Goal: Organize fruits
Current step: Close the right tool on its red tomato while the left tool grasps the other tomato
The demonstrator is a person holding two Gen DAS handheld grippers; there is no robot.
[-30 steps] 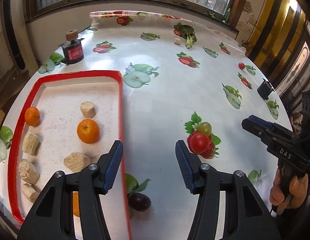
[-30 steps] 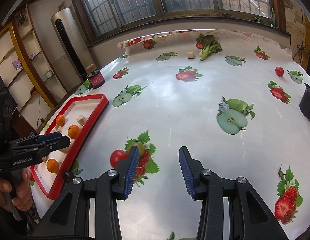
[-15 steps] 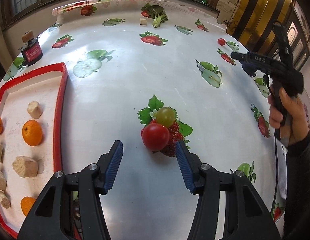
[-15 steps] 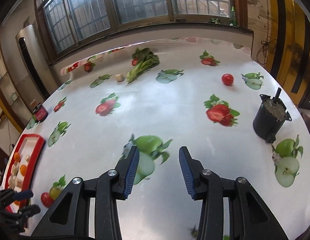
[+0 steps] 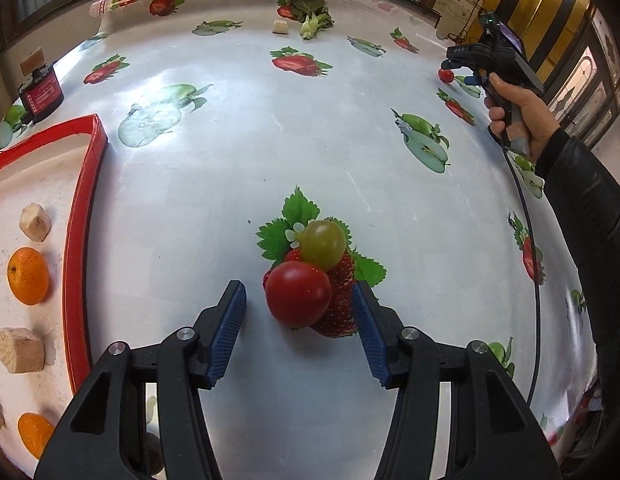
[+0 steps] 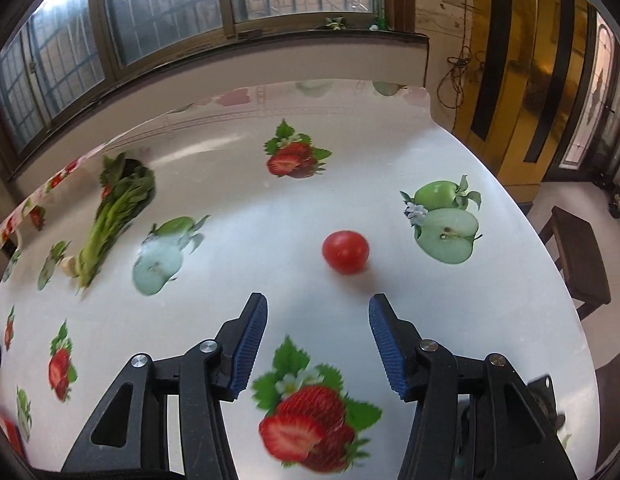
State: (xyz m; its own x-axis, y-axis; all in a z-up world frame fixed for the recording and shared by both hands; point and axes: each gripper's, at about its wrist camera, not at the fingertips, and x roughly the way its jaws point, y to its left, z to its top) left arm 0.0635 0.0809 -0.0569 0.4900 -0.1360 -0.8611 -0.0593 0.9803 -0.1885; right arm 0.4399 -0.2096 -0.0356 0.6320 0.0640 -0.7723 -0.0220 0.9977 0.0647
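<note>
In the left wrist view a red tomato (image 5: 297, 294) and a green grape (image 5: 323, 244) lie touching on the fruit-print tablecloth. My left gripper (image 5: 297, 300) is open, its fingertips on either side of the tomato, not touching it. A red-rimmed tray (image 5: 80, 240) at the left holds oranges (image 5: 28, 276) and beige chunks (image 5: 35, 222). In the right wrist view a second red tomato (image 6: 345, 251) lies just ahead of my open, empty right gripper (image 6: 316, 306). The right gripper also shows in the left wrist view (image 5: 454, 66), far right.
A leafy green vegetable (image 6: 114, 216) lies at the far left of the right wrist view. A red jar (image 5: 40, 90) stands beyond the tray. A beige chunk (image 5: 280, 26) lies by the greens. The table edge curves close on the right, with a chair (image 6: 578, 256) beyond.
My left gripper has moved right from the tray and closed in on the red tomato. My right gripper has swung right across the table to the far tomato. Both stay open.
</note>
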